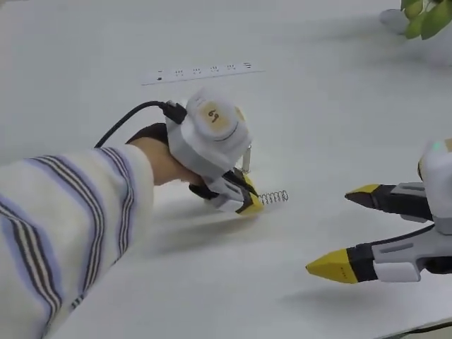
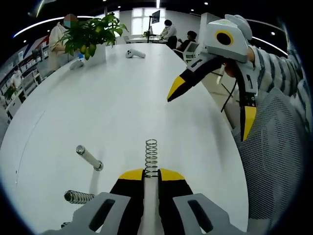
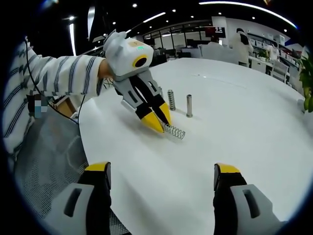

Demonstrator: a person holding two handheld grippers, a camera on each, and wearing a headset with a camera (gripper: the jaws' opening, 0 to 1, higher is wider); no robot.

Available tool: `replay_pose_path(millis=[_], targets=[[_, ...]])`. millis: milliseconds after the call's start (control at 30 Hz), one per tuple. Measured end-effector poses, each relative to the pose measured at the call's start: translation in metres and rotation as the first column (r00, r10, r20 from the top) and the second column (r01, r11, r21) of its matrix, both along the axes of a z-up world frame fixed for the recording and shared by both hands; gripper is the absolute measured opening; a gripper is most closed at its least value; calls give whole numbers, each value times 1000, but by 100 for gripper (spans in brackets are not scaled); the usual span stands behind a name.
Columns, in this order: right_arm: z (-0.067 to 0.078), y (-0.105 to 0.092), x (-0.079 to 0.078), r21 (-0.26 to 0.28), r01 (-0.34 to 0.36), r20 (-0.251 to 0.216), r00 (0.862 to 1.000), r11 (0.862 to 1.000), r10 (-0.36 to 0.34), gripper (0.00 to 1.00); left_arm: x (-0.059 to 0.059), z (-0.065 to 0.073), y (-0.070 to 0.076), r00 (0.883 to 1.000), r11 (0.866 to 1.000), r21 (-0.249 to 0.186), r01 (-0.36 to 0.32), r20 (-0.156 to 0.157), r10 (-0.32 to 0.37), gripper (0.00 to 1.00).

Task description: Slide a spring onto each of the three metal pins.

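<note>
Head view: bright, even overhead light; table [image 1: 318, 106] nearly washed out. Soft shadows under left gripper [image 1: 250, 203] and right gripper [image 1: 330, 232]. Spring [image 1: 274, 197] sharp, sleeve [image 1: 70, 226] blurred. Gripper views: fisheye bend at edges, ceiling lamps [image 3: 72, 33] glaring, room dim.

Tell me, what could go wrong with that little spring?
The left gripper pinches the spring only by one end, so it could ping out and roll across the white table. Also, the bare pin stands close to the pin already wearing a spring, so a wobbly aim might knock one over.
</note>
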State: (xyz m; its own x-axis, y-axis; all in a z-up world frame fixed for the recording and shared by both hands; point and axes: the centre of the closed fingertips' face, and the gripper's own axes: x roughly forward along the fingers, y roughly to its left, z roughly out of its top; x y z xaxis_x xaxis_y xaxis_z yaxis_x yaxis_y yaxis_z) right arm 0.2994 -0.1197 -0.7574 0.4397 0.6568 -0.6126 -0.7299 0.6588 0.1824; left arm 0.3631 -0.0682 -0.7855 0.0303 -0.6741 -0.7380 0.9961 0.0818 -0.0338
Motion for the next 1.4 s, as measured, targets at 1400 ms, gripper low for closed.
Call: replay_pose_path(millis=[1400], targets=[[8,16,5,-58,-164,28,986,985,166,78,-32,37,81,996,996,2,-92,19,92,2]])
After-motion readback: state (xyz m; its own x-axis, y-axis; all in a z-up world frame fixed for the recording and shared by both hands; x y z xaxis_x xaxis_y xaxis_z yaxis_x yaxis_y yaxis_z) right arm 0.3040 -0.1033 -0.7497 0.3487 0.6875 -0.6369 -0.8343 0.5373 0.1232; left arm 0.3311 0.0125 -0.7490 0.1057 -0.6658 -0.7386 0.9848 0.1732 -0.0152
